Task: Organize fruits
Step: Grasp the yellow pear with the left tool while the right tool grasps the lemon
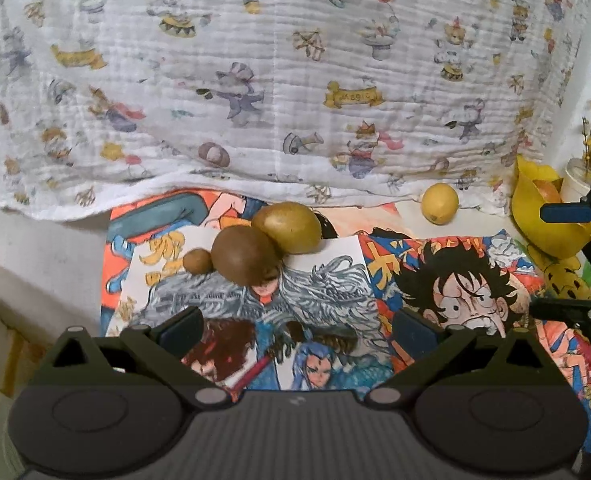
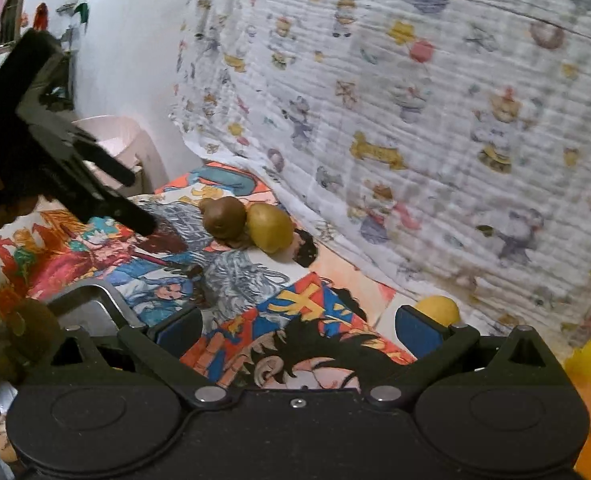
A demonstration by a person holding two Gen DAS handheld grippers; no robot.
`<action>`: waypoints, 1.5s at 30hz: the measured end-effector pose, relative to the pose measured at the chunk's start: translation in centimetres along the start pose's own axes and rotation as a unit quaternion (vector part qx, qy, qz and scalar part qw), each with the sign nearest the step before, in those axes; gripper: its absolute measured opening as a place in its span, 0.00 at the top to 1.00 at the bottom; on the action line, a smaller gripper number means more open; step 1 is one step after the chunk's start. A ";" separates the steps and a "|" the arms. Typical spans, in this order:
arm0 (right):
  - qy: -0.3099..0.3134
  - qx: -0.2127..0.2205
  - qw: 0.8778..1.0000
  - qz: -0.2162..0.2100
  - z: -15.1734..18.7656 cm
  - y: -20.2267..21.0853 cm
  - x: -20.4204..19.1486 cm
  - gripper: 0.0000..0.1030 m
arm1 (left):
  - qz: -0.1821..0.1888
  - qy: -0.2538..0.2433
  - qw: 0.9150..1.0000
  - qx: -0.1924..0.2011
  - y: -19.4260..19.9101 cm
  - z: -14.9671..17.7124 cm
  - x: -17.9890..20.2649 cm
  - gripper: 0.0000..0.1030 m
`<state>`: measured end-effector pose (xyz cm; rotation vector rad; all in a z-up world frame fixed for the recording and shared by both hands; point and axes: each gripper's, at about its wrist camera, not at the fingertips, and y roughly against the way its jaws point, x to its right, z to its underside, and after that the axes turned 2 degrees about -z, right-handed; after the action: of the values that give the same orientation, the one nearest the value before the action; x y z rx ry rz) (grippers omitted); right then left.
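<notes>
Three brownish fruits lie touching in a row on the cartoon-print mat [image 1: 375, 264]: a small brown one [image 1: 197, 261], a round brown one [image 1: 244, 254] and a yellow-green one [image 1: 287, 227]. A yellow lemon [image 1: 439, 203] rests apart at the cloth's edge. My left gripper [image 1: 295, 330] is open and empty, short of the fruit row. In the right wrist view my right gripper [image 2: 297, 330] is open and empty; the brown fruit [image 2: 224, 217] and yellow-green fruit [image 2: 269, 227] lie far ahead, the lemon [image 2: 437, 309] just behind the right fingertip [image 2: 417, 336]. The left gripper [image 2: 79, 176] shows at upper left.
A white cloth [image 1: 275, 80] with cartoon prints hangs behind the mat. A yellow bowl-like container [image 1: 543, 216] holding an orange fruit stands at the right, with a white cup of yellow flowers [image 1: 583, 176] behind it. A pink tub [image 2: 111, 140] sits far left.
</notes>
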<state>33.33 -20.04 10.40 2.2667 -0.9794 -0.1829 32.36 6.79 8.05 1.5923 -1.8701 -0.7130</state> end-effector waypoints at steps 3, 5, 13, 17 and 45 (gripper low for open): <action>0.005 0.001 1.000 -0.002 -0.5 -0.5 -0.1 0.01 | 0.005 -0.008 1.000 0.000 -0.7 -0.6 -0.1 0.01; 0.010 0.005 1.000 0.005 -0.7 -0.7 0.0 0.01 | 0.009 -0.014 1.000 0.000 -1.4 -1.0 -0.1 0.01; -0.093 0.023 0.994 0.058 -0.8 -3.5 3.3 0.01 | 0.002 -0.060 0.998 0.029 -5.6 -3.3 1.3 0.01; -0.198 0.037 0.974 0.099 0.4 -5.9 6.1 0.01 | 0.001 -0.078 0.996 0.039 -8.2 -4.1 2.0 0.01; -0.422 0.050 0.890 0.164 4.6 -15.2 14.1 0.18 | -0.029 -0.117 0.993 0.017 -14.7 -4.7 1.2 0.15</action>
<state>50.83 -24.47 -0.88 2.0569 -1.8192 -1.0490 45.64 3.28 0.85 1.6498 -2.0171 -0.9310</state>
